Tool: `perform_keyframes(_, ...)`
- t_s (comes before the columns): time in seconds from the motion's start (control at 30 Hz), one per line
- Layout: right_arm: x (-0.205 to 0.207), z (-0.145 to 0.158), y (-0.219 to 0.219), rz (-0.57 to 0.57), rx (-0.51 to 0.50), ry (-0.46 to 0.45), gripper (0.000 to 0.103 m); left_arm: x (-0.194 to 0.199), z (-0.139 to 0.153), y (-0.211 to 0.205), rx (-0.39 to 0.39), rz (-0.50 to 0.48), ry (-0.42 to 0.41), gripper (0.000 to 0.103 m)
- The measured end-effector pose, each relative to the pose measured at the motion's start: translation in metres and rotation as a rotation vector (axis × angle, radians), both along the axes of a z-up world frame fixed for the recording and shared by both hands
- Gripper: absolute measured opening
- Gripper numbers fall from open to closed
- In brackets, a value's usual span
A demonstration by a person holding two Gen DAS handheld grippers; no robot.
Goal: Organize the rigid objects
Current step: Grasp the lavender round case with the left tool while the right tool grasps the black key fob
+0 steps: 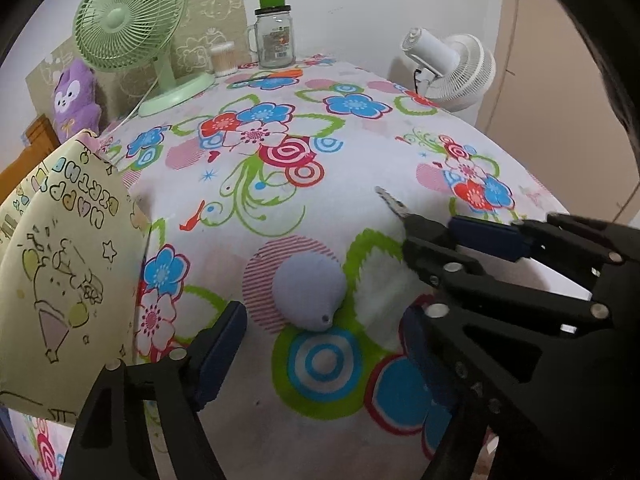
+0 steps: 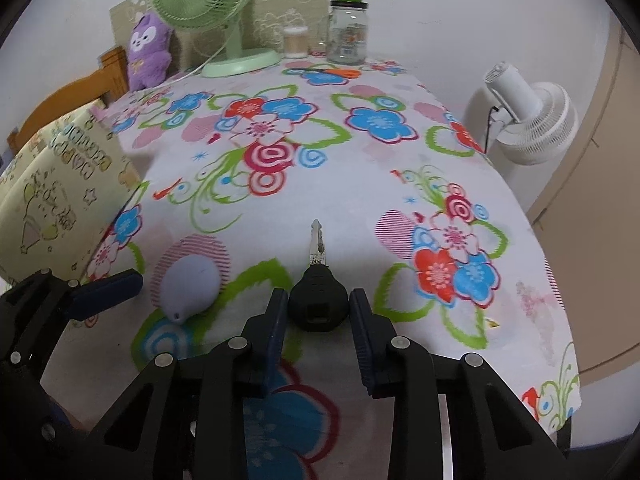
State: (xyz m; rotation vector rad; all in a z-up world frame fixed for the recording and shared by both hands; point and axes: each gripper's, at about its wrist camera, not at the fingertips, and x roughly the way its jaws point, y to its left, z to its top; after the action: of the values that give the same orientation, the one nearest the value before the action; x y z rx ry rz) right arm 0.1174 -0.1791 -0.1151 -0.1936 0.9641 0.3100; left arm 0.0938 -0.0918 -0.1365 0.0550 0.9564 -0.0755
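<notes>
A key with a black head (image 2: 318, 302) and a silver blade (image 2: 317, 240) lies on the flowered tablecloth (image 2: 360, 200), blade pointing away. My right gripper (image 2: 318, 308) is shut on the key's head, one blue pad against each side. In the left wrist view the same key (image 1: 390, 200) sticks out of the right gripper (image 1: 436, 240). A lilac egg-shaped object (image 1: 308, 292) rests on the cloth, its pointed end toward me. My left gripper (image 1: 322, 336) stands open just short of it, with its fingers (image 1: 218, 354) wide on either side and not touching it.
At the table's back stand a green fan (image 1: 128, 20), a glass jar with a green lid (image 1: 274, 40), a cotton-swab pot (image 1: 222, 58) and orange scissors (image 2: 336, 72). A purple plush (image 1: 76, 96) and a yellow printed bag (image 1: 60, 260) sit left. A white fan (image 1: 452, 68) stands beyond the right edge.
</notes>
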Motion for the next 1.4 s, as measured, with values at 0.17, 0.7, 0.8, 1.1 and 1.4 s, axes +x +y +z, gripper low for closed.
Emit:
perform_keyframes(0.17,0.005,0.0,-0.01,-0.023,0.009,0.002,0.034,0.004,0.001,-0.003,-0.009,-0.006,-0.004,0.076)
perform_keyframes(0.7,0.007,0.003,-0.015,-0.046,0.004,-0.004,0.034,0.005,0.003,-0.001,-0.017,-0.007,-0.027,0.04)
perform_keyframes(0.8,0.005,0.003,-0.014,-0.044,0.001,-0.003,0.034,0.002,0.003,0.0,-0.015,-0.005,-0.023,0.04)
perform_keyframes(1.1,-0.004,0.006,-0.006,-0.037,0.003,-0.004,0.034,-0.007,0.007,0.005,-0.024,0.0,-0.018,0.04)
perform_keyframes(1.4,-0.015,0.018,0.001,-0.029,0.009,-0.026,0.034,-0.017,0.017,0.011,-0.029,0.006,-0.042,0.04)
